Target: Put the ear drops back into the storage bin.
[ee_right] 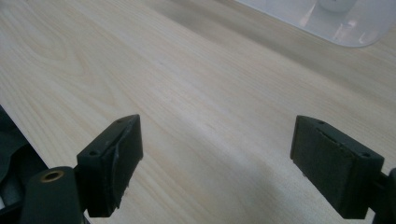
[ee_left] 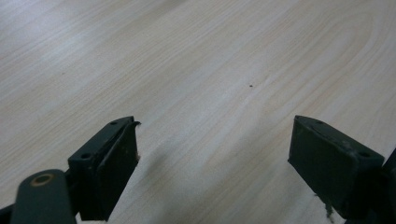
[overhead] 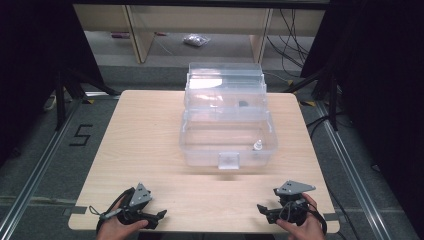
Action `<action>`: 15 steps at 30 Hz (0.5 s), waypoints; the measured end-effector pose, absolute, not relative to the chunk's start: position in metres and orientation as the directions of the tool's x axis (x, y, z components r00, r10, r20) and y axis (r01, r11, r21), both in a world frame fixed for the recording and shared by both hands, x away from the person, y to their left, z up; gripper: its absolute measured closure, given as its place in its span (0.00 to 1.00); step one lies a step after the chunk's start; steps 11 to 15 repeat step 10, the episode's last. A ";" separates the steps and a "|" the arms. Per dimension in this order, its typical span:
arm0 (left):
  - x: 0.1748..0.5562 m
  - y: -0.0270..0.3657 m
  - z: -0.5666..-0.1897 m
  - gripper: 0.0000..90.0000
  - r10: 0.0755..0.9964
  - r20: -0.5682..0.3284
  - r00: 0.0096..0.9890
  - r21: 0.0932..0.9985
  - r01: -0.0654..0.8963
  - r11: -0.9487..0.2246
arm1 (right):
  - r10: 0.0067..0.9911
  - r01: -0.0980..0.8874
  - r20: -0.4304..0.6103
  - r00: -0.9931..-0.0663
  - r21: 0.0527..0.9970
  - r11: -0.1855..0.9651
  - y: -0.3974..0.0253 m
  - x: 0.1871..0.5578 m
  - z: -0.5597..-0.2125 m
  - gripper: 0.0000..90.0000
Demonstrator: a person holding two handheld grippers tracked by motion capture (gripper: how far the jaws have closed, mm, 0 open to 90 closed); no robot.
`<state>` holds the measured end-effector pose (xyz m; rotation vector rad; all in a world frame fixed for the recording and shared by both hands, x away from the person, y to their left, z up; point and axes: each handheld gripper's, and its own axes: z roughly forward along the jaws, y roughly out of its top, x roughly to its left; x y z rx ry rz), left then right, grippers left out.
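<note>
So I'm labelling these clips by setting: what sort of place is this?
Probably a lab or recording studio, not a home. A bare wooden table stands between black curtains on a grey floor with metal rails and loose cables, and the person's hand-held grippers, left and right, rest before a clear plastic box.

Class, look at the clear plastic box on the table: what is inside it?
In the clear plastic box, a small white bottle-like item stands in the front compartment, near its right corner. A small dark item lies in the raised rear tier. Glare hides parts of that tier's interior.
</note>
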<state>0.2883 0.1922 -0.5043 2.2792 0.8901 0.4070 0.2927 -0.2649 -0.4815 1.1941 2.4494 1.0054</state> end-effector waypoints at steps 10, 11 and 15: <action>0.288 0.192 -0.505 0.17 0.689 0.048 0.723 0.667 0.490 -0.561 | 0.774 0.603 0.074 -0.629 0.674 0.426 -0.267 0.292 -0.482 0.20; 0.288 0.192 -0.505 0.17 0.689 0.048 0.723 0.667 0.490 -0.561 | 0.774 0.603 0.074 -0.629 0.674 0.426 -0.267 0.292 -0.482 0.20; 0.288 0.192 -0.505 0.17 0.689 0.048 0.723 0.667 0.490 -0.561 | 0.774 0.603 0.074 -0.629 0.674 0.426 -0.267 0.292 -0.482 0.20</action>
